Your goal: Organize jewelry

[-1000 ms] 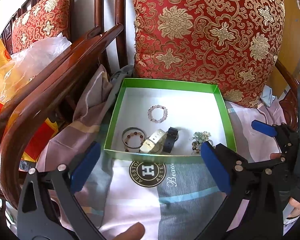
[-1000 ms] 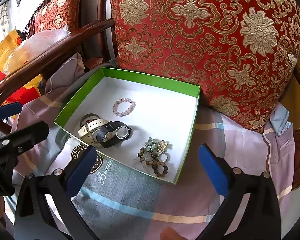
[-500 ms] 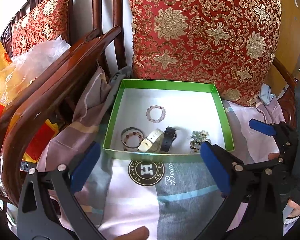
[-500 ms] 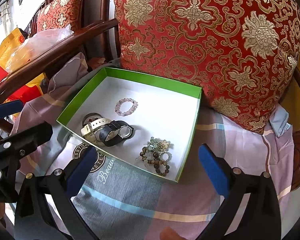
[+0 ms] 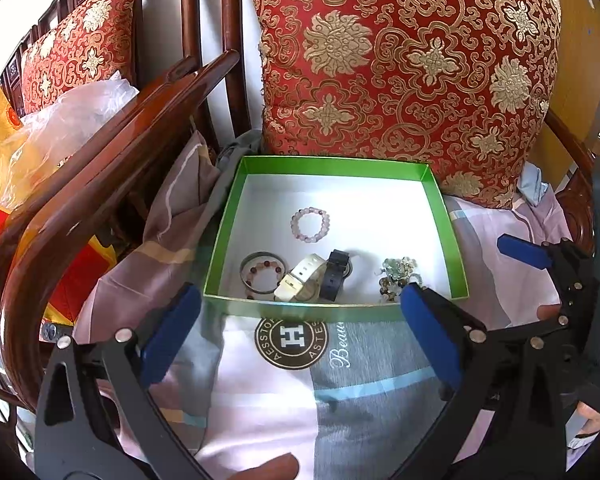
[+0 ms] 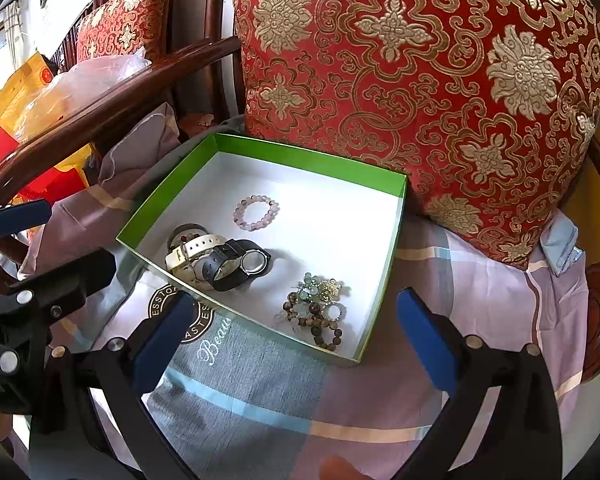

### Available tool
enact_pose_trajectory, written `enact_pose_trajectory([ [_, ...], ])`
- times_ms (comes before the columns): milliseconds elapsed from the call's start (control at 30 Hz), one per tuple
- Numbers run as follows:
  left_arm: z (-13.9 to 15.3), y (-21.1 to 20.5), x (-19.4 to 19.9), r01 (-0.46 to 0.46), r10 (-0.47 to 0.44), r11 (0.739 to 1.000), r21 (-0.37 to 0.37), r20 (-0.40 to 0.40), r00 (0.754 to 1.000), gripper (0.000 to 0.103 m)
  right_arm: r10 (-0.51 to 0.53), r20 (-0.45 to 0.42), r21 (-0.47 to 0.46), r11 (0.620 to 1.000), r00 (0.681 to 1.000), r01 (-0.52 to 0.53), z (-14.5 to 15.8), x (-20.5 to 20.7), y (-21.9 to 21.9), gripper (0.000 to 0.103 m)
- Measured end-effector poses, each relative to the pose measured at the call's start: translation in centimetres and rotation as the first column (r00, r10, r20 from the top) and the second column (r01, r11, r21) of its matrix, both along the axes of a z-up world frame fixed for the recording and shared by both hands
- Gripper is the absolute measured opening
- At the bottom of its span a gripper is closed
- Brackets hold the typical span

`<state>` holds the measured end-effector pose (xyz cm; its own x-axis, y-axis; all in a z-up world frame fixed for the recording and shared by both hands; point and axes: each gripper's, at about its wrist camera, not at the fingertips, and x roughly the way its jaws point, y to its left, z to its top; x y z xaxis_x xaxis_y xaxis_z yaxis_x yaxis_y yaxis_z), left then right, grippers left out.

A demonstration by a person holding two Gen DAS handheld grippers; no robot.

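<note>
Ahead of both grippers, past their fingertips, a big red-and-gold cushion (image 6: 412, 92) leans on the chair back, and a green box (image 6: 384, 280) sits on a striped cloth (image 6: 260, 400) just in front of it. All the jewelry in view lies inside that box. The left gripper (image 5: 300, 340) and the right gripper (image 6: 300, 340) both hang short of the box's near wall with their fingers wide apart, holding nothing.

Inside, going down in size: a white watch (image 6: 192, 250) and a black watch (image 6: 240, 264) lie overlapping near the left gripper's side, a thin bangle with a red-bead bracelet (image 5: 263, 274) just beyond them to the left, a tangled heap of beads (image 6: 320, 312) straight ahead of the right gripper, and a pink bead bracelet (image 6: 256, 210) alone further back.

This fits either pieces gathered in and awaiting sorting, or a finished tidy with both grippers clear. If sorting goes on, the tangled heap would need a fine pinch on one strand.

Readable writing: a round badge on the cloth (image 5: 294, 336) shows a large "H" ringed by partial letters, "ESSTO… ASTES", with script beginning "Beau" beside it.
</note>
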<state>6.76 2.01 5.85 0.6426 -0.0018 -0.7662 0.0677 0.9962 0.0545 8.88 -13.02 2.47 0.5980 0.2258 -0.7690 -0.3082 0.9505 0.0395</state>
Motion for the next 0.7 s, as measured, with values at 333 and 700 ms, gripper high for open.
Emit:
enact_pose_trajectory([
  [333,-0.21,-0.12,0.14,0.002,-0.002,1.000,-0.004,-0.010,1.000,0.101,-0.001,-0.003,-0.006,1.000,1.000,0.001,0.05,-0.11,-0.03,0.102],
  [700,-0.44,-0.02,0.22,-0.009,0.009,1.000,-0.021,-0.024,1.000,0.101,-0.006,-0.010,-0.012,1.000,1.000,0.006,-0.18,0.06,-0.09,0.102],
])
